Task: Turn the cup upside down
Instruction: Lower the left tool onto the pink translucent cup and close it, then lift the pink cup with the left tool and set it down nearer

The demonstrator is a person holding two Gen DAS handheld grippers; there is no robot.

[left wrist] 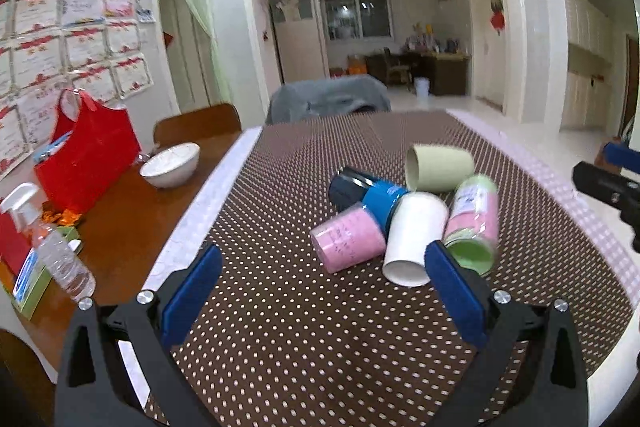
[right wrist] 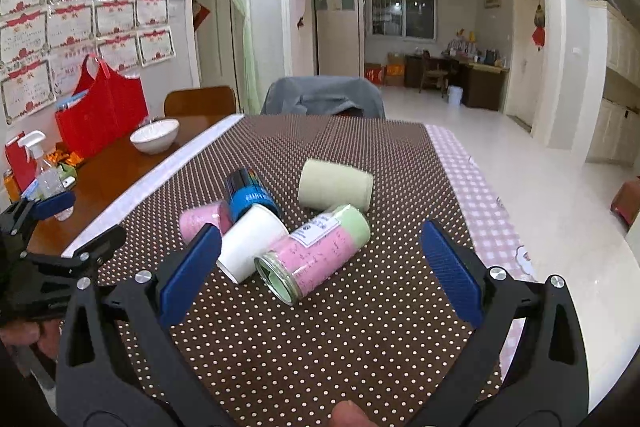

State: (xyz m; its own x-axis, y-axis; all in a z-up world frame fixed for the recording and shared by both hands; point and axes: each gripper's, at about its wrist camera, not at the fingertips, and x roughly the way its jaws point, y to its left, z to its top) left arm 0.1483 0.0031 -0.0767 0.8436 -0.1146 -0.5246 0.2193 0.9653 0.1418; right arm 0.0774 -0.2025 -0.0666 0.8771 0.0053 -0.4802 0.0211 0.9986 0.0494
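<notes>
Several cups lie on their sides in a cluster on the brown polka-dot mat (left wrist: 304, 339) (right wrist: 360, 331). A white cup (left wrist: 414, 239) (right wrist: 250, 243) lies in the middle. A pink cup (left wrist: 348, 241) (right wrist: 200, 221), a blue-and-black cup (left wrist: 368, 193) (right wrist: 248, 193), a pale green cup (left wrist: 440, 167) (right wrist: 336, 185) and a pink-and-green glass cup (left wrist: 474, 223) (right wrist: 316, 253) lie around it. My left gripper (left wrist: 322, 267) is open and empty, just short of the cluster. My right gripper (right wrist: 322, 251) is open and empty, with the white and glass cups between its fingers in view.
A wooden table (left wrist: 120, 227) on the left holds a white bowl (left wrist: 170, 163) (right wrist: 154, 135), a red bag (left wrist: 86, 151) (right wrist: 102, 111), a spray bottle (left wrist: 20, 207) and a water bottle (left wrist: 66, 263). A chair with grey cloth (left wrist: 328, 99) (right wrist: 322, 95) stands at the far end.
</notes>
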